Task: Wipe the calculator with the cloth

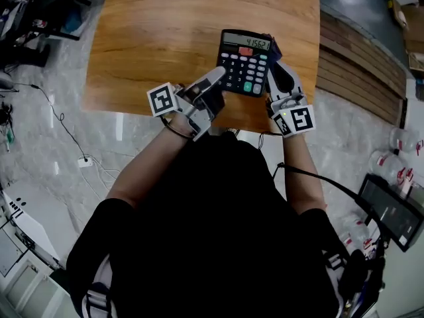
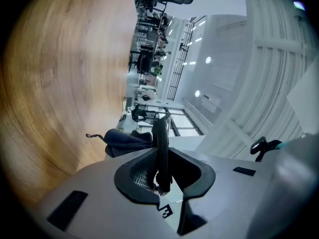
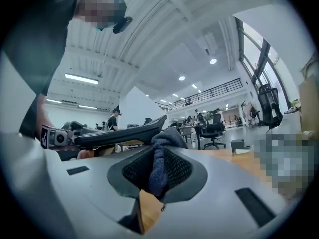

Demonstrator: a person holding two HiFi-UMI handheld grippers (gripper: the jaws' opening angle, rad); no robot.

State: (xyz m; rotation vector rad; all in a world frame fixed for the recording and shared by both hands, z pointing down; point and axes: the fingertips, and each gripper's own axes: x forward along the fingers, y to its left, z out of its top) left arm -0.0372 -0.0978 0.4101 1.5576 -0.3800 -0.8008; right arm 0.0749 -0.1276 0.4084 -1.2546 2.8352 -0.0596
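Two grippers met over the near edge of the wooden bench (image 1: 165,32). At the left, the left gripper (image 1: 213,79) was clamped on the lower left edge of the calculator (image 1: 246,61), apparently holding it raised off the wood. At the right, the right gripper (image 1: 274,57) was closed on the dark blue cloth (image 1: 273,45), which touched the calculator's right edge. Wiping looked under way, with the key face seemingly left to do.

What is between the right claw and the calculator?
A dark blue cloth, pinched by the right gripper, reaches up to the calculator; the right gripper view shows it.
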